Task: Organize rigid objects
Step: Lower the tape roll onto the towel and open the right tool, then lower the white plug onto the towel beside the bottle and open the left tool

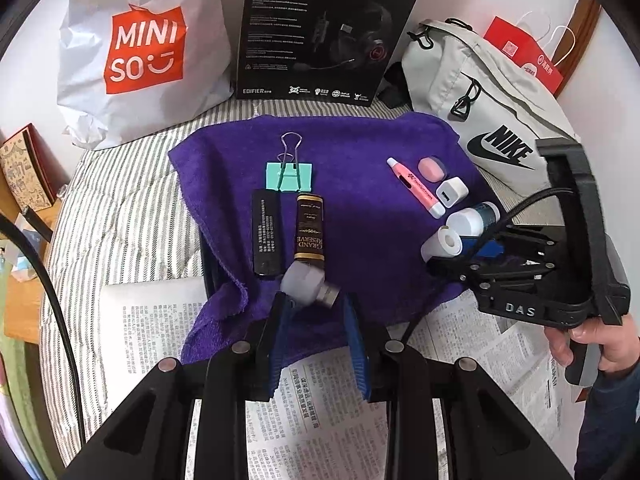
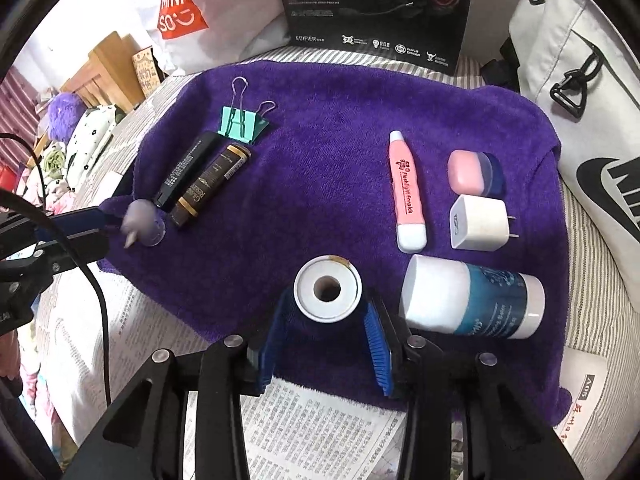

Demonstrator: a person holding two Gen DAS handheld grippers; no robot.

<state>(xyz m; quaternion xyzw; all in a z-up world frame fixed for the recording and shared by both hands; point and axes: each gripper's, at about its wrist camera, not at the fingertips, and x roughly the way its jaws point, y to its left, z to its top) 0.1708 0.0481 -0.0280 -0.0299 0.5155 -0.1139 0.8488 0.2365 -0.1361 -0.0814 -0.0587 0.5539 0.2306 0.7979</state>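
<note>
On the purple towel a left row holds a teal binder clip, a black bar and a brown tube. At right lie a pink earpick pen, a pink-and-blue case, a white charger and a white-and-teal bottle. My left gripper is shut on a frosted grey plug with a metal tip, just below the brown tube. My right gripper straddles a white roll resting on the towel, with slim gaps at both pads.
A Miniso bag, a black headset box and a grey Nike bag line the back. Newspaper covers the striped sheet in front. A person's hand holds the right gripper's handle.
</note>
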